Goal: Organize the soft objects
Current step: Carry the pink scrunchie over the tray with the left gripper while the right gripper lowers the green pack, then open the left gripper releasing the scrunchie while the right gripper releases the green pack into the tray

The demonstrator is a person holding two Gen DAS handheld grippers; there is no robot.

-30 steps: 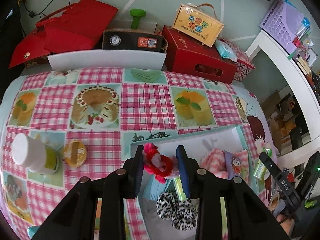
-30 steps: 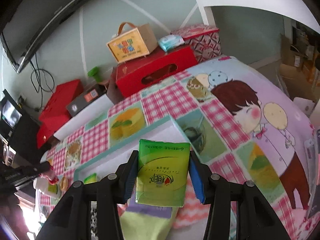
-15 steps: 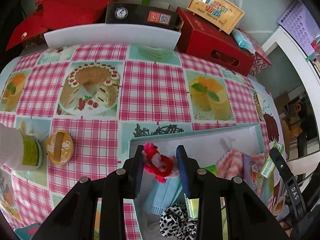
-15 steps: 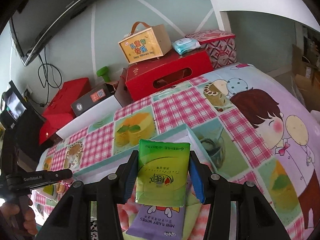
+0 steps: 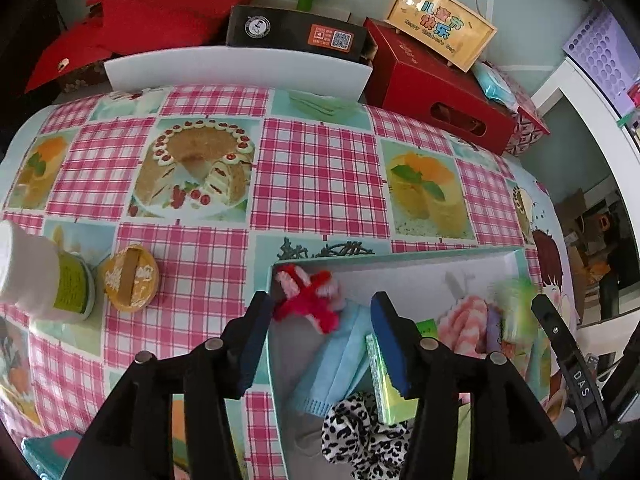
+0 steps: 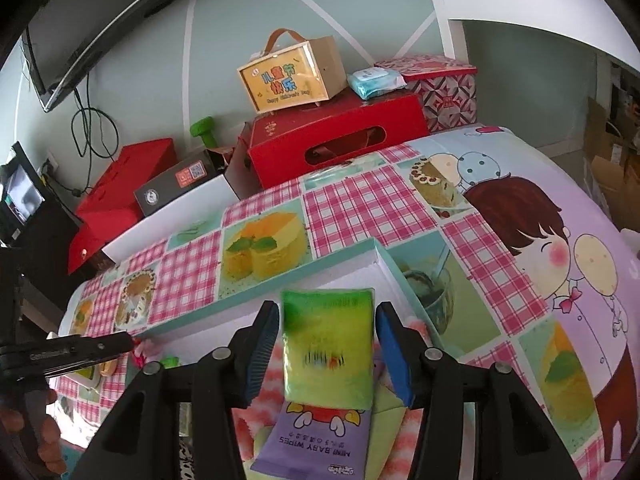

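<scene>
A pink-checked cake-print tabletop (image 5: 320, 176) carries a teal-rimmed white box (image 5: 400, 258). Left tongs (image 5: 320, 322), just opening, stand spread around a red scrunchie (image 5: 310, 300). Right tongs (image 6: 326, 342) stand apart beside a green tissue pack (image 6: 328, 344).

both views are looking bright and evenly lit, daylight-ish, with only soft shadows sitting under the boxes at the back. the fisheye is bending everything hard, straight lines curving toward black corners. the green tissue pack (image 6: 328, 344) is smearing with motion blur, print unreadable, and the red plush toy (image 5: 310, 298) is blurring too. the tablecloth (image 5: 320, 168) is staying sharp, slight glare on the white shelf.
</scene>
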